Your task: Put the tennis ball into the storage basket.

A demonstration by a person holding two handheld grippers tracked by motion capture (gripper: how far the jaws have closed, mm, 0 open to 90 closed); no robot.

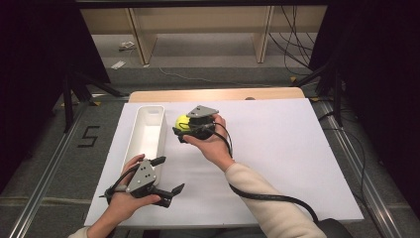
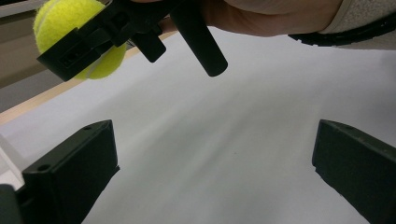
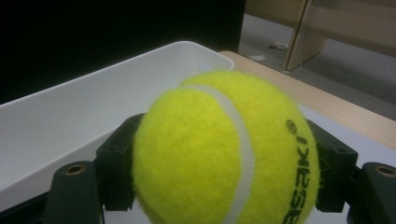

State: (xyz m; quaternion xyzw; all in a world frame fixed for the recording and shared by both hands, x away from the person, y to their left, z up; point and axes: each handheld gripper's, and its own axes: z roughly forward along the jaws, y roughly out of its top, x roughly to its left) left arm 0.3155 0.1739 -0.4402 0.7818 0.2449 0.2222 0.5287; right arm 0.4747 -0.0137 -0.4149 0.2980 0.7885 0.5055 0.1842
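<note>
A yellow tennis ball (image 1: 182,122) is clamped in my right gripper (image 1: 185,127), held above the white sheet just right of the long white bin (image 1: 146,133). In the right gripper view the ball (image 3: 224,149) sits between both black jaws with the bin's wall (image 3: 93,107) right behind it. My left gripper (image 1: 168,174) stands open near the table's front left, jaws wide apart with nothing between them. The left gripper view looks across bare white sheet at the ball (image 2: 77,35) and the right gripper holding it.
The white sheet (image 1: 277,148) covers a wooden table (image 1: 218,94). The bin looks empty inside. Dark curtains flank the table; wooden shelving (image 1: 203,29) and cables lie on the floor beyond.
</note>
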